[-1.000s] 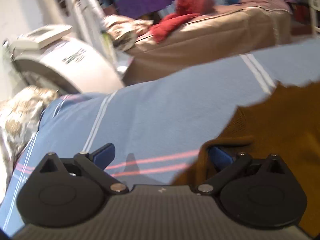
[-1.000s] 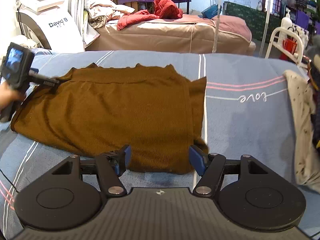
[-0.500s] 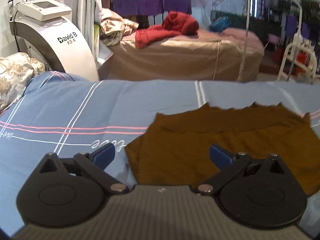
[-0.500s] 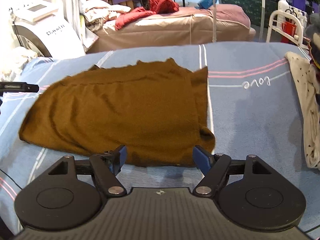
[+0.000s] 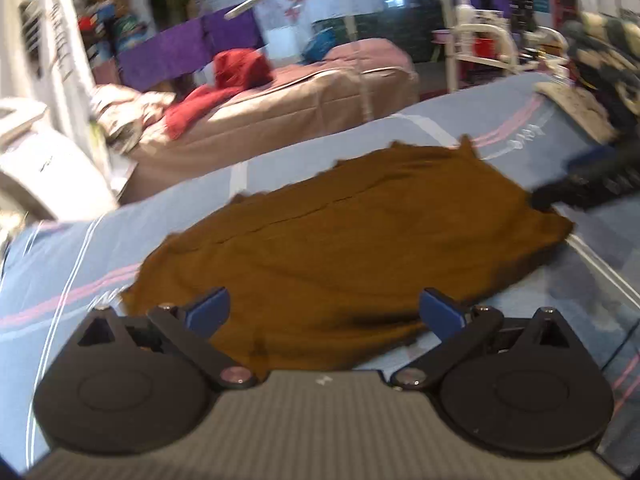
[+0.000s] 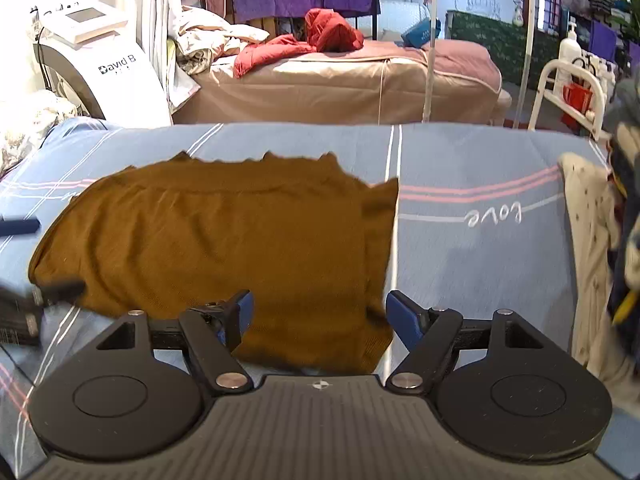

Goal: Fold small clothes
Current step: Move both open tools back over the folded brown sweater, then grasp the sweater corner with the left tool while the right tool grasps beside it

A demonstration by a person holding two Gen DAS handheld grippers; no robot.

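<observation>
Right gripper [image 6: 318, 314]: jaws wide apart, holding nothing, straddling the near right corner of the brown garment [image 6: 224, 236]. Left gripper [image 5: 324, 312]: jaws likewise wide and empty, poised over the near left hem. The garment lies flat on the blue striped bedsheet [image 6: 472, 248], long axis left to right; each gripper is nearest its own corner.

Matt brown knit garment [image 6: 224, 240] on a smooth woven striped blue sheet [image 6: 472, 264]
</observation>
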